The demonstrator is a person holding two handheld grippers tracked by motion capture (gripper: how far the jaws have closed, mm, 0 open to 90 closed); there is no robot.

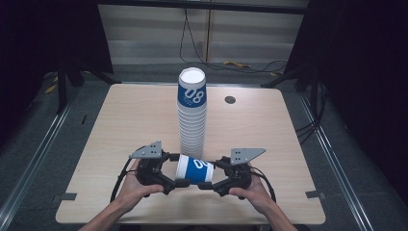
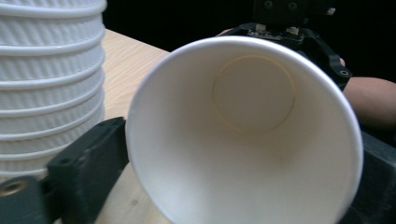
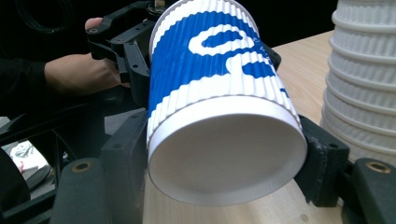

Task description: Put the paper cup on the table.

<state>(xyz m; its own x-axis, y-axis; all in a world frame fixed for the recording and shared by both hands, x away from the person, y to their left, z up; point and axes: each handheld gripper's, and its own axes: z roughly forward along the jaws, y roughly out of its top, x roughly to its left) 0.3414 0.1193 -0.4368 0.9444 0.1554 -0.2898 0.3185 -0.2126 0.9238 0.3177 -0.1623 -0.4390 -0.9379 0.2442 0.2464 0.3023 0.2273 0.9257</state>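
Note:
A blue-and-white ribbed paper cup [image 1: 195,168] lies on its side just above the table's near edge, held between both grippers. My left gripper [image 1: 179,170] is shut on its open mouth end; in the left gripper view I look into the empty cup [image 2: 243,140], with a jaw on each side of its rim. My right gripper [image 1: 210,173] is shut on the base end, and the right gripper view faces the cup's bottom [image 3: 219,154]. A tall stack of upturned cups [image 1: 192,110] stands right behind the held cup.
The wooden table [image 1: 134,120] has a round grommet hole [image 1: 230,99] at the back right. Cables lie on the floor beyond the far edge. The stack [image 2: 46,84] [image 3: 364,79] stands close beside the held cup.

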